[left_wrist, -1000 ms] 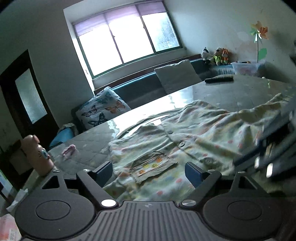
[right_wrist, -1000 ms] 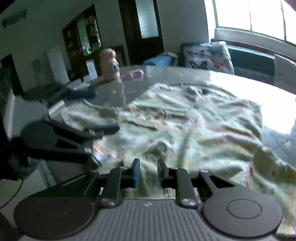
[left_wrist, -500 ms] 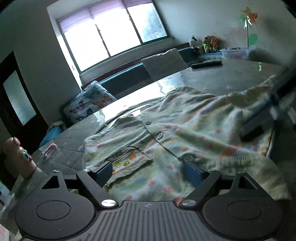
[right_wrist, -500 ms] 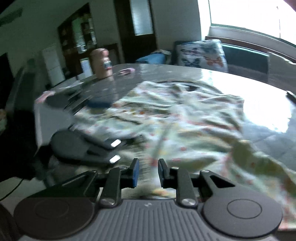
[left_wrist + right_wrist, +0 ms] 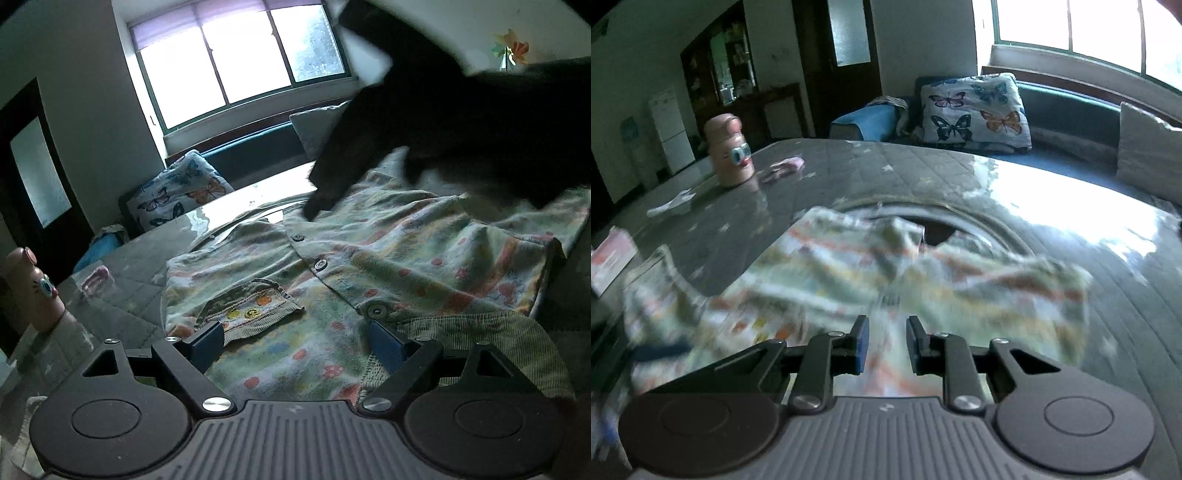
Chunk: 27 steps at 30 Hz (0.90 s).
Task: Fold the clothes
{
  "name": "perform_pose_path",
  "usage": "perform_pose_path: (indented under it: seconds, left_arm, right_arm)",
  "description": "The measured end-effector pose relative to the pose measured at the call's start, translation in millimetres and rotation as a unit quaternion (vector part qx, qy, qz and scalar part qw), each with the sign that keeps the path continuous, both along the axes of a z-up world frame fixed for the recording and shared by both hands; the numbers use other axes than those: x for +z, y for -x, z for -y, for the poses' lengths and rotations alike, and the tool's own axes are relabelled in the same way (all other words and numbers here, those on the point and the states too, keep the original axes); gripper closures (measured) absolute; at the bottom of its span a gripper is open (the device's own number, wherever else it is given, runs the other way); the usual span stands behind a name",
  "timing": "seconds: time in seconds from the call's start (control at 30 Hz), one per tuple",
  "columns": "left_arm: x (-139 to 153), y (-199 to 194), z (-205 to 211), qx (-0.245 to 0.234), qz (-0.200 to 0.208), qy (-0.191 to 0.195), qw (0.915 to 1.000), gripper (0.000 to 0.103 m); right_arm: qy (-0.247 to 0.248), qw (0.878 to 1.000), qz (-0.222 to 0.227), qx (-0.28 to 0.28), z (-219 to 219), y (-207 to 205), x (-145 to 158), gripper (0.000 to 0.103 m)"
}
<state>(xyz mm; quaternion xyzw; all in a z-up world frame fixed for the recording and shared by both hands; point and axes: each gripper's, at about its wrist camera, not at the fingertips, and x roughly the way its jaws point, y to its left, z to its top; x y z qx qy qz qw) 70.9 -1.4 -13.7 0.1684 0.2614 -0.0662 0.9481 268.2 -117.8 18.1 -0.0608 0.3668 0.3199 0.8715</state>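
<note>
A small pale green child's cardigan [image 5: 388, 266] with coloured dots, buttons and a ribbed pocket lies spread on the grey table [image 5: 140, 280]. My left gripper [image 5: 295, 343] is open, low over the garment's hem, its blue fingertips [image 5: 205, 343] straddling the cloth near the pocket. My right gripper [image 5: 884, 349] hangs above the blurred cardigan [image 5: 831, 280], its jaws slightly apart with nothing between them. The right gripper's dark body [image 5: 461, 129] crosses the upper right of the left wrist view and hides part of the garment.
A pink cartoon bottle [image 5: 729, 155] and a small pink wrapper [image 5: 785, 166] stand at the far left of the table. White paper scraps [image 5: 670, 205] lie nearby. A bench with a butterfly cushion [image 5: 975, 112] runs behind the table under the window.
My right gripper swung up and across over the cardigan and its jaws opened a little. The right side of the garment now lies folded inward. My left gripper moved closer to the hem.
</note>
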Motion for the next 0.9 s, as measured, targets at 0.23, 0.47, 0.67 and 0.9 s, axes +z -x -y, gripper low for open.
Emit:
perform_pose_path:
  seconds: [0.23,0.47,0.67,0.9]
  left_arm:
    - [0,-7,-6,0.002,-0.013,0.021,0.9997,0.013]
    - [0,-8,-9,0.003,-0.020,0.033,0.9993,0.013]
    - [0,-9,-11,0.004,-0.022,0.043,0.9988,0.011]
    - [-1,-8,-12,0.006,-0.021,0.047,0.9987,0.010]
  right_arm:
    - [-0.030,0.998,-0.038,-0.031,-35,-80,-25,0.082]
    - [-0.054,0.996,-0.056,-0.048,-52,-116,-42,0.082]
    - [-0.047,0.996,-0.041,-0.057,-56,-116,-42,0.101]
    - [-0.021,0.996,0.012,-0.091,-55,-116,-35,0.103]
